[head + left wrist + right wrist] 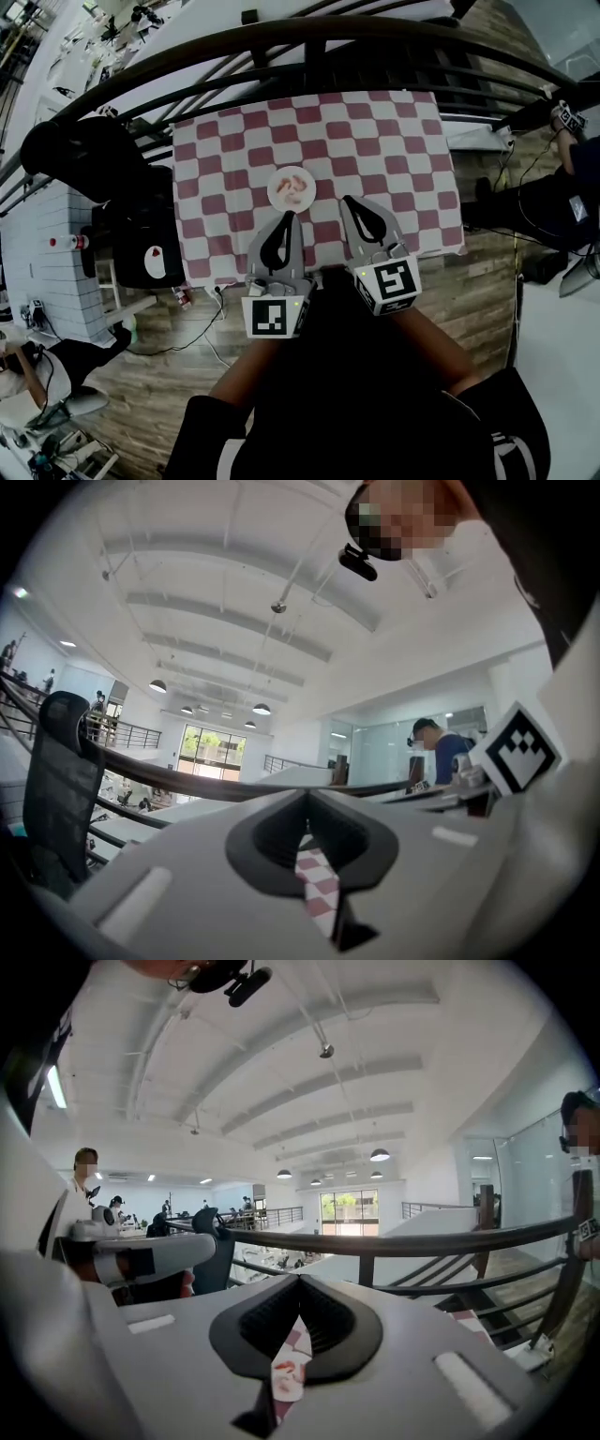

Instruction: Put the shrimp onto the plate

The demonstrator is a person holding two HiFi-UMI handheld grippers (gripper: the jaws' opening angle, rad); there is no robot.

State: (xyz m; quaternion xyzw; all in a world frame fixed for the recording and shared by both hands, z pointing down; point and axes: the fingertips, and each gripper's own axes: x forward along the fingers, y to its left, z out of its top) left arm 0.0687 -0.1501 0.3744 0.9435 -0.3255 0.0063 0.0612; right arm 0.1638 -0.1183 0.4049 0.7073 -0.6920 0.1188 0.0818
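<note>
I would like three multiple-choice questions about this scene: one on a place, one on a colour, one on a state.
1. Where do the pink shrimp lie?
A. on the round white plate
B. on the wooden floor
C. between a gripper's jaws

2. What colours has the checked fabric tablecloth?
A. blue and white
B. red and white
C. green and yellow

3. How are the left hand-held gripper and the right hand-held gripper?
A. both shut, holding nothing
B. both wide open
C. each shut on a shrimp

Answers: 1 A, the shrimp rest inside the plate's rim. 2 B, its squares alternate red and white. 3 A, in each gripper view the jaw tips meet with nothing between.
</note>
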